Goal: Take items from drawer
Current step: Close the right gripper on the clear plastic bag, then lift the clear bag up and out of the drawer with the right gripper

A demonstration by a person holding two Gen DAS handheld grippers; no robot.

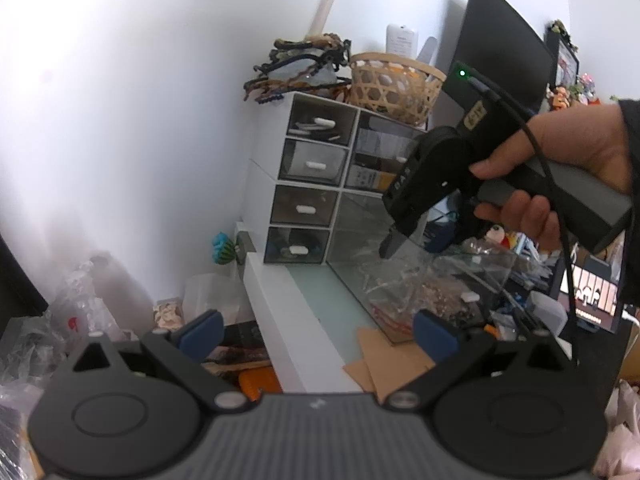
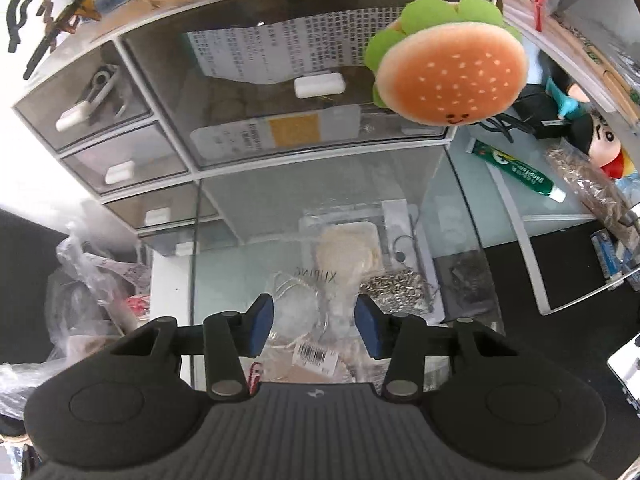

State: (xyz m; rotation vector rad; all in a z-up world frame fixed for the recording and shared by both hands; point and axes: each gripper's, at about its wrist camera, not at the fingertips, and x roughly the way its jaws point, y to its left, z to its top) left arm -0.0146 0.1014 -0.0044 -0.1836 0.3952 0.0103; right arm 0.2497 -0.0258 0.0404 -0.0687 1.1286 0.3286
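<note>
A white drawer unit [image 1: 304, 184] stands on the desk against the wall. Its large lower right clear drawer [image 2: 448, 216] is pulled out and holds clear plastic bags [image 2: 296, 316], a pale packet [image 2: 348, 252] and a bag of small metal parts [image 2: 396, 292]. My right gripper [image 2: 314, 328] is open and empty, its blue pads just above the bags in the drawer. It also shows in the left wrist view [image 1: 394, 242], pointing down into the drawer [image 1: 372, 264]. My left gripper [image 1: 318, 330] is open and empty, back from the unit over the desk.
A burger plush [image 2: 448, 64] hangs by the unit's top right. A woven basket [image 1: 394, 82] and tangled cords [image 1: 296, 68] sit on top. A green tube [image 2: 520, 168] and toy figures [image 2: 600, 140] lie to the right. Cardboard pieces [image 1: 384, 364] lie on the desk; plastic bags [image 1: 72, 312] lie left.
</note>
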